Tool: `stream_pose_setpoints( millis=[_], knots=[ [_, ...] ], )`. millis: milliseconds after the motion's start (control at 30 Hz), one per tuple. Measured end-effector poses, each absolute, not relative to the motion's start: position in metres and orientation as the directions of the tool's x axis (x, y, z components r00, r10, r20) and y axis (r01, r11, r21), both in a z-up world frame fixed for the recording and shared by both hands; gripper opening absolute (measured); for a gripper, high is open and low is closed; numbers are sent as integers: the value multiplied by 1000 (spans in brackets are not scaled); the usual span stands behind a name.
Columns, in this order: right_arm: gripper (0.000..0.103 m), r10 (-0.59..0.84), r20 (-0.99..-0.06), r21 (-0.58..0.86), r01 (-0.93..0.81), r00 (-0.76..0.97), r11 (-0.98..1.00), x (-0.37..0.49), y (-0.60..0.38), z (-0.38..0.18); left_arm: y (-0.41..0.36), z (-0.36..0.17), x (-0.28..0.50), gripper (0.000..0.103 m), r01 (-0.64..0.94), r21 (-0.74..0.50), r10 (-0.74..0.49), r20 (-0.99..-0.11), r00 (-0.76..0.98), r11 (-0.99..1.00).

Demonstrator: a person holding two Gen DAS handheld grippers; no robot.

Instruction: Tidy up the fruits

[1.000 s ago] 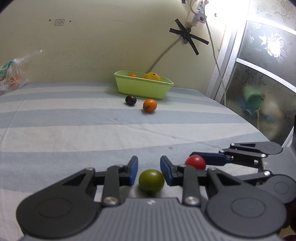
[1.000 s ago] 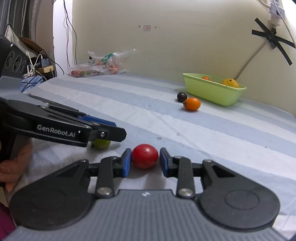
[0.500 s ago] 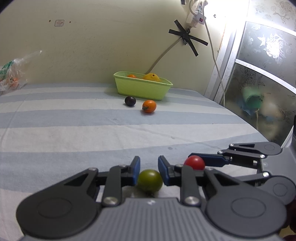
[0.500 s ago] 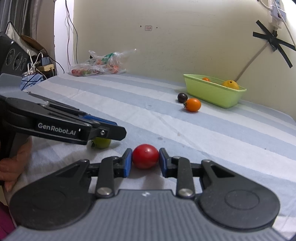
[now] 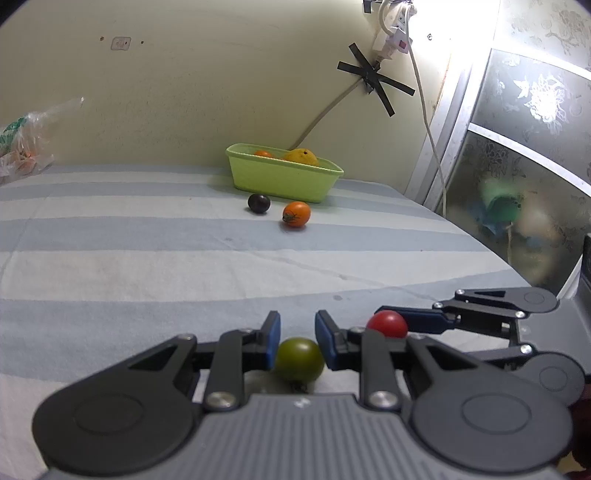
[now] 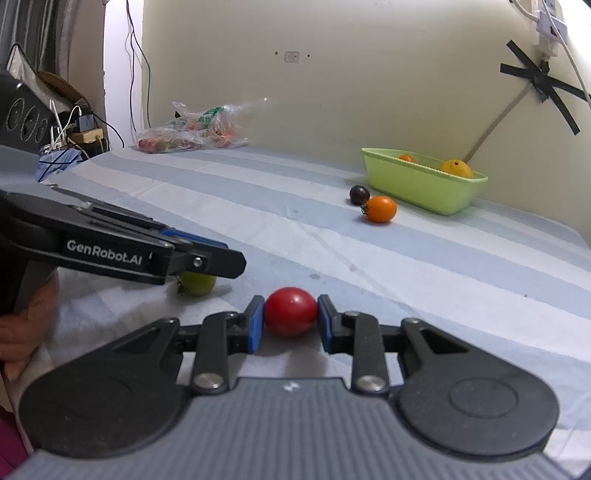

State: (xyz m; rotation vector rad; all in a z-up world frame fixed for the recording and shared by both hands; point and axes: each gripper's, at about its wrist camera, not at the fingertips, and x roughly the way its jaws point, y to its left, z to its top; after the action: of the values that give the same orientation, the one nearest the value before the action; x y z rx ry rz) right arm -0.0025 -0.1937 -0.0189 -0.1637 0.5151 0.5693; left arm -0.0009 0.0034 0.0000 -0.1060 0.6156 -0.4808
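Note:
On the striped sheet, my left gripper (image 5: pixel 297 328) is shut on a green tomato (image 5: pixel 299 359), its blue pads pressing both sides. Just to its right, my right gripper (image 6: pixel 290 314) is shut on a red tomato (image 6: pixel 290 311), which also shows in the left wrist view (image 5: pixel 387 324). Both fruits still rest on the sheet. A lime-green tray (image 5: pixel 280 181) stands at the far wall and holds a yellow-orange fruit (image 5: pixel 301 157) and a small orange tomato (image 5: pixel 263 153). In front of it lie a dark plum-coloured fruit (image 5: pixel 258 203) and an orange tomato (image 5: pixel 296 214).
A plastic bag of produce (image 6: pixel 192 129) lies at the far left by the wall. The surface ends at the right beside a patterned sliding door (image 5: pixel 517 147). Cables and a power strip (image 5: pixel 395 33) hang above the tray. A person's hand (image 6: pixel 22 332) holds the left gripper.
Both pairs of jaws have narrowed onto their tomatoes: the left onto the green one, the right onto the red one. Neither hand has shifted.

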Motion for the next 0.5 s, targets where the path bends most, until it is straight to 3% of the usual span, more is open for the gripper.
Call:
stream_pose_setpoints(
  millis=[200,500],
  knots=[
    [33,514,-495,126,-528,700,840,15,-217,-4,13,5,13,22,399,-334,-520,-531,669,854],
    [33,488,-442,205,-445,753,872,64,-264,41,33,44,69,22,406,-507,-634,-448,630,761]
  ],
)
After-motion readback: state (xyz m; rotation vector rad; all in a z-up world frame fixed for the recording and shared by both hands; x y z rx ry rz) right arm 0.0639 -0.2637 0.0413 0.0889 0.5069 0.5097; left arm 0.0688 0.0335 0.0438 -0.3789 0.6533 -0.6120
